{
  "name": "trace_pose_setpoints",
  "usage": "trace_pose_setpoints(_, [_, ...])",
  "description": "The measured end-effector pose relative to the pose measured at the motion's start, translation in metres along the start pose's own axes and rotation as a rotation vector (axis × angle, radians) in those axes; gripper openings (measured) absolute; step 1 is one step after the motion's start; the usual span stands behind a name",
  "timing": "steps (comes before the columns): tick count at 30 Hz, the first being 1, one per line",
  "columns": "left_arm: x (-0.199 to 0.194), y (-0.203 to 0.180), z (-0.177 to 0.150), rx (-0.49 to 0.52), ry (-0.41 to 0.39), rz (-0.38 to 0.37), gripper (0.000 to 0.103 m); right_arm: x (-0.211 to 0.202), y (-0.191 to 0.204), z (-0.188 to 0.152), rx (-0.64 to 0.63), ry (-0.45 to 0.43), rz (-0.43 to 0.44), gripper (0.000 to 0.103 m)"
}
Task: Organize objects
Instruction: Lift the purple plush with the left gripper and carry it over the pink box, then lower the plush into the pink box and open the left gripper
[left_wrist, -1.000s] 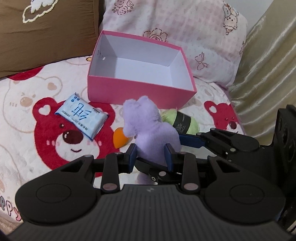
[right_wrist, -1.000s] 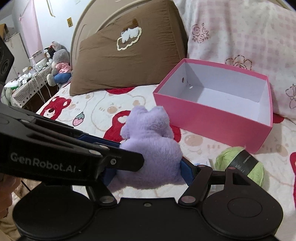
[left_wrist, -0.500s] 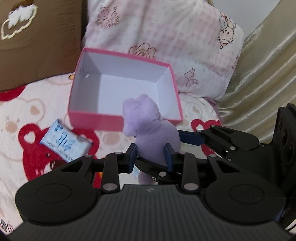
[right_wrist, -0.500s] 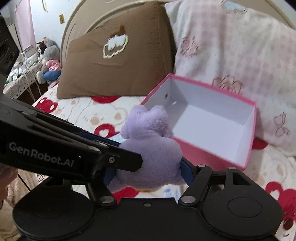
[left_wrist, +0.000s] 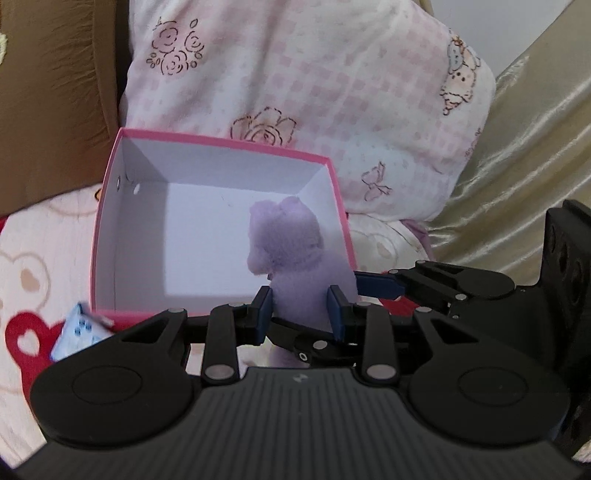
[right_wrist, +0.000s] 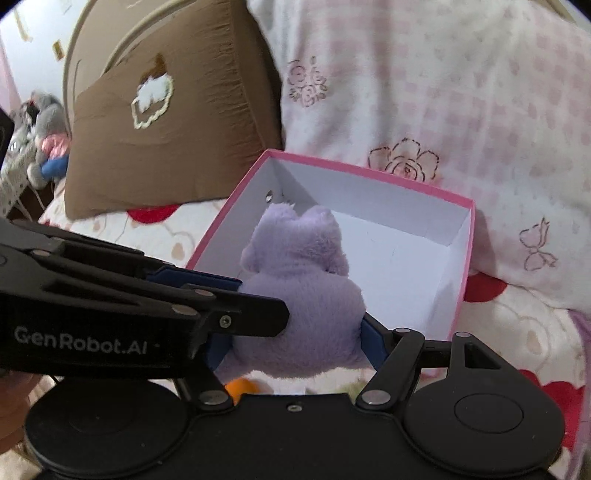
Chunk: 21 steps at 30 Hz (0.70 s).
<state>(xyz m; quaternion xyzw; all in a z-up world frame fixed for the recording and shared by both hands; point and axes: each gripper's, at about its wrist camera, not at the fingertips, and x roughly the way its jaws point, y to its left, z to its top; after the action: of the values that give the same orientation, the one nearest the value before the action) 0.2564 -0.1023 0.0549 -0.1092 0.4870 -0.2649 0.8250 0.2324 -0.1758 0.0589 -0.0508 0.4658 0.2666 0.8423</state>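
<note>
Two grippers clamp one purple plush toy (right_wrist: 299, 295), which hangs above the near wall of the open pink box (left_wrist: 221, 147), its head over the white interior. The left gripper (left_wrist: 301, 310) pinches the toy's narrow lower part, jaws close together; the right gripper (right_wrist: 291, 343) grips the wide body, jaws well apart. The box sits on a bear-print blanket (left_wrist: 26, 273), in front of a pink checked pillow (left_wrist: 314, 81) and beside a brown pillow (right_wrist: 177, 110). A blue tissue packet (left_wrist: 79, 332) lies near the box's front corner.
</note>
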Motion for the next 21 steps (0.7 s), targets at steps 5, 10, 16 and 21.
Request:
trace_pose_setpoints(5, [0.035,0.009,0.016,0.029,0.009,0.017,0.03,0.026,-0.019,0.001,0.077,-0.063,0.009,0.075])
trace_pose_setpoints(10, [0.075,0.021,0.027,0.029,0.031,0.011,0.03,0.06,-0.03,-0.001,0.085,-0.099,-0.048,0.074])
trace_pose_setpoints(16, [0.117,0.033,0.042,0.013,0.063,-0.026,0.03,0.091,-0.054,0.003,0.158,-0.082,-0.09,0.074])
trace_pose_setpoints(21, [0.147,0.042,0.05,-0.028,0.082,-0.051,0.03,0.11,-0.066,0.009,0.224,-0.059,-0.158,0.074])
